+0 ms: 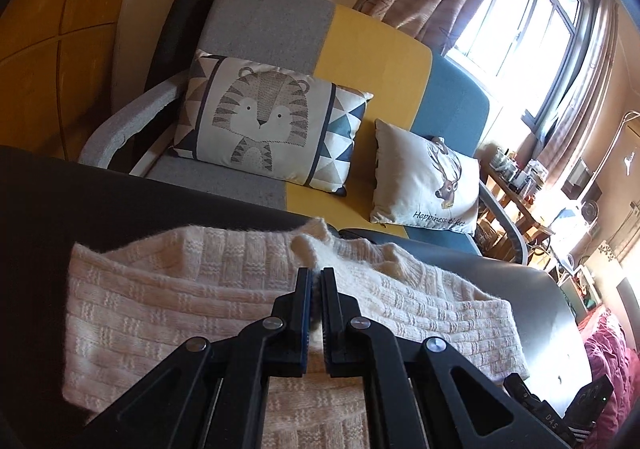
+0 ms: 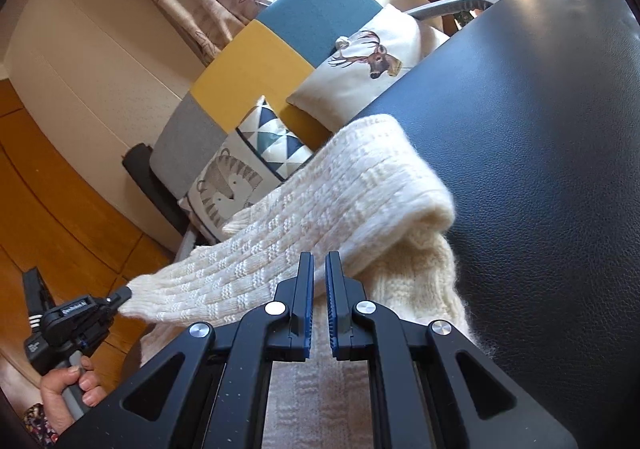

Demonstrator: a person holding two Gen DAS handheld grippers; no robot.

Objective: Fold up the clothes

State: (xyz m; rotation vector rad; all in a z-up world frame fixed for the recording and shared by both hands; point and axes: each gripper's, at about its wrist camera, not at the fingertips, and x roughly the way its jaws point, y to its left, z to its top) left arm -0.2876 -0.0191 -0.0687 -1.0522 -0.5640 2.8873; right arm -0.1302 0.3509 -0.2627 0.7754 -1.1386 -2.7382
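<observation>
A cream knit sweater (image 1: pixel 180 289) lies across a black leather surface (image 1: pixel 80 201). My left gripper (image 1: pixel 316 277) is shut on a fuzzy edge of it, with knit showing between the pads. In the right wrist view one part of the sweater (image 2: pixel 320 189) is lifted off the black surface (image 2: pixel 540 169) and doubled over. My right gripper (image 2: pixel 319 263) is closed to a narrow gap on the lower edge of that lifted part. The left gripper (image 2: pixel 122 295) pinches its corner at the far left, held by a hand (image 2: pixel 68 389).
Behind the black surface stands a grey, yellow and blue sofa (image 1: pixel 360 61) with a tiger pillow (image 1: pixel 264 121) and a deer pillow (image 1: pixel 428 177). A window with curtains (image 1: pixel 532 9) and a cluttered wooden shelf (image 1: pixel 516 177) are at the right. Wooden floor (image 2: pixel 60 209) lies at the left.
</observation>
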